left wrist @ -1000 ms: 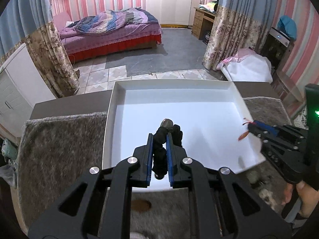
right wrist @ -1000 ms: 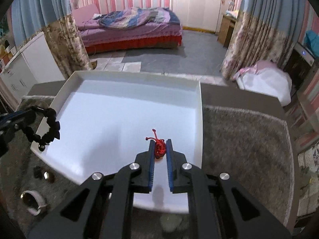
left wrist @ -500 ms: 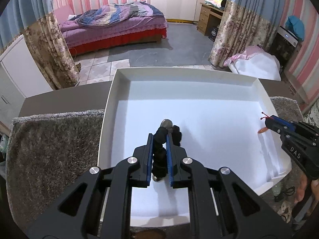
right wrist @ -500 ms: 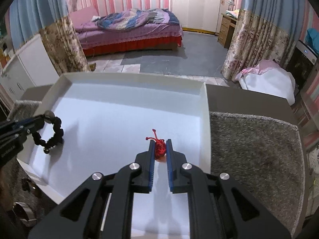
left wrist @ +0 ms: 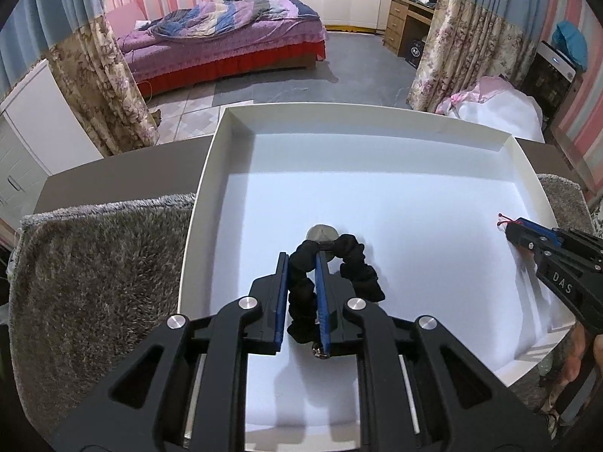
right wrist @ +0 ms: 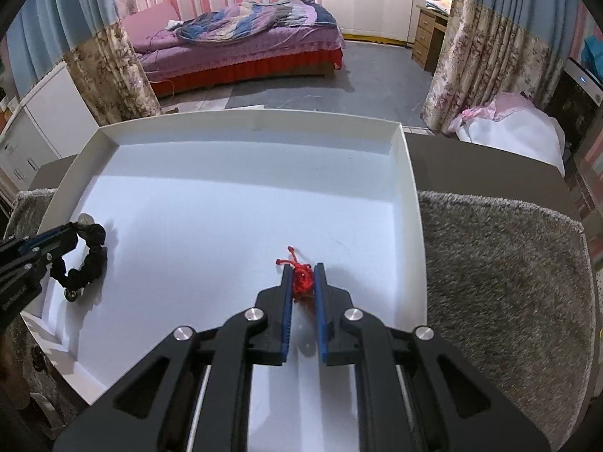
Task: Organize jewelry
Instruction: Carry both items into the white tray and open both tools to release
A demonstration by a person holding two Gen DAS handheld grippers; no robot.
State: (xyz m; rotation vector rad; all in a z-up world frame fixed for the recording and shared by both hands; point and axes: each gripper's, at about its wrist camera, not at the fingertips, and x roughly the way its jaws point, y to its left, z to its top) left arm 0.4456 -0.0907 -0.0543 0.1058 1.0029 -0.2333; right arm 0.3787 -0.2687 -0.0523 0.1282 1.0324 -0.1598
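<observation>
A shallow white tray [left wrist: 377, 165] lies on a grey shaggy mat. My left gripper [left wrist: 301, 254] is shut on a black beaded bracelet [left wrist: 354, 267] with a grey bead at its top. The bracelet loop droops to the tray floor in the left half of the tray. My right gripper [right wrist: 303, 267] is shut on a small red knotted cord [right wrist: 302, 280], low over the right half of the tray [right wrist: 245, 143]. From the right wrist view, the left gripper [right wrist: 73, 231] and the bracelet [right wrist: 88, 267] are near the tray's left rim. The right gripper [left wrist: 507, 226] shows at the right rim.
The shaggy mat [right wrist: 508, 263] spreads on both sides of the tray over a dark table. A person's hand [left wrist: 580, 354] holds the right gripper. Past the table edge are floral curtains, a bed and a white bundle on the floor.
Both grippers have come down and forward into the tray, each still holding its piece. The bracelet now droops onto the tray floor, and the red cord sits lower over it.
</observation>
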